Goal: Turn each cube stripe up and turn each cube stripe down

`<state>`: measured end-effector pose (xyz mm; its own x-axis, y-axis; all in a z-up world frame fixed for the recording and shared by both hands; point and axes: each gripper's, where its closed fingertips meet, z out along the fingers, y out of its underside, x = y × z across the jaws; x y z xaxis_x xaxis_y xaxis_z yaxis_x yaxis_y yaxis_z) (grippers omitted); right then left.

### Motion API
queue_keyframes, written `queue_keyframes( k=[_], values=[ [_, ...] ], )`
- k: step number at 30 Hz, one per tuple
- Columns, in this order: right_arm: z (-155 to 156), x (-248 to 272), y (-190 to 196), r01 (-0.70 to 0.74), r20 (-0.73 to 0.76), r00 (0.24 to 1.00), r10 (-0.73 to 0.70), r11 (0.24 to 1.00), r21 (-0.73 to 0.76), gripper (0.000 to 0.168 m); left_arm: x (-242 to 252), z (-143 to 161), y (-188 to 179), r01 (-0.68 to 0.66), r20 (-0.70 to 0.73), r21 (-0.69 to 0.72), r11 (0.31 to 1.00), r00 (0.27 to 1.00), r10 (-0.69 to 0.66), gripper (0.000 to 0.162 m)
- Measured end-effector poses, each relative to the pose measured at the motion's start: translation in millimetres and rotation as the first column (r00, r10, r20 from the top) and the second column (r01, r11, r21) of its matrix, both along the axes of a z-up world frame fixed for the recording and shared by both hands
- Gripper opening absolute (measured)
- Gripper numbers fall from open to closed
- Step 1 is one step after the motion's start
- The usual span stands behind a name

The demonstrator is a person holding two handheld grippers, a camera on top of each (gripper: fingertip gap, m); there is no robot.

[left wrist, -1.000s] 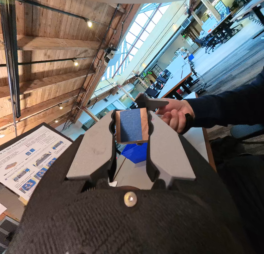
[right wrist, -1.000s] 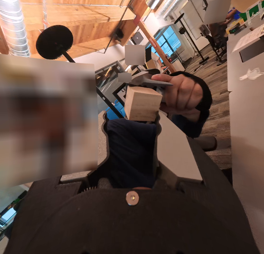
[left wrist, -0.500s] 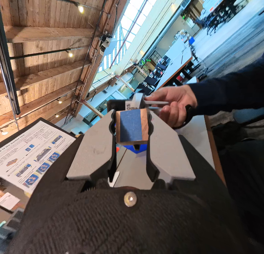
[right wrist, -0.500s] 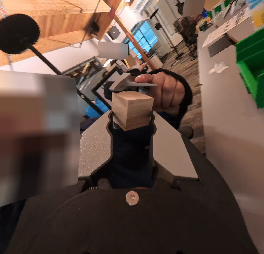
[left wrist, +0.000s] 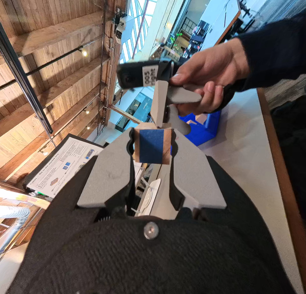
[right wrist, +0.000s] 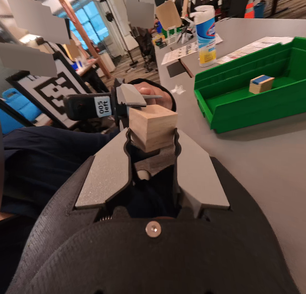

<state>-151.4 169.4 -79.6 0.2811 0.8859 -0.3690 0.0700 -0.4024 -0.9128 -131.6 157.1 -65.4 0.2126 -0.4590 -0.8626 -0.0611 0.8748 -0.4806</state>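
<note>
the cube [left wrist: 152, 146] sits between both sets of tips, stripe facing the left gripper [left wrist: 152, 146], which clamps it; the right gripper [right wrist: 152, 133] closes crosswise on its other faces (mid-air handover, likely).

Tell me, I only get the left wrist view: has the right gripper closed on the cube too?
Observer: In the right wrist view, the right gripper has its fingers touching the cube on both sides.
Operator: Any stripe showing on that side?
Observer: No, only bare wood faces that camera.
Operator: Any other cubes around?
Observer: A second cube, stripe up, sits in a green bin on the table.
</note>
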Motion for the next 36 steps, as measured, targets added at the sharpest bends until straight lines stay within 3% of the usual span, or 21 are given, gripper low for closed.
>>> queue_keyframes(
  k=[4,11,20,24,29,30,36],
  values=[
    [5,-2,-7,-0.143,-0.147,0.981,0.123,0.980,-0.139,0.049,0,3,-10,0.051,0.006,-0.027,0.998,0.999,-0.051,0.042],
    [5,0,-5,-0.157,-0.166,0.977,0.132,0.977,-0.146,0.045,-1,3,-8,0.064,0.020,-0.045,0.997,0.998,-0.063,0.042],
    [0,7,2,0.104,0.113,0.987,-0.117,0.988,0.113,0.046,-1,-6,3,-0.020,-0.029,0.026,0.999,0.999,0.021,0.042],
    [5,8,-3,0.058,0.064,0.996,-0.063,0.995,0.079,0.044,-1,-2,-2,-0.012,-0.017,0.032,0.999,1.000,0.013,0.042],
    [12,5,-9,-0.097,-0.117,0.989,0.087,0.992,-0.077,0.051,4,-5,-9,0.010,-0.026,0.034,0.999,1.000,-0.009,0.042],
    [10,5,-8,-0.106,-0.123,0.988,0.094,0.990,-0.094,0.045,5,-6,-9,0.009,-0.029,0.035,0.999,1.000,-0.008,0.042],
    [5,6,-1,-0.061,-0.072,0.996,0.056,0.996,-0.058,0.042,5,-9,-1,-0.009,-0.042,0.018,1.000,0.999,0.010,0.042]
  ],
)
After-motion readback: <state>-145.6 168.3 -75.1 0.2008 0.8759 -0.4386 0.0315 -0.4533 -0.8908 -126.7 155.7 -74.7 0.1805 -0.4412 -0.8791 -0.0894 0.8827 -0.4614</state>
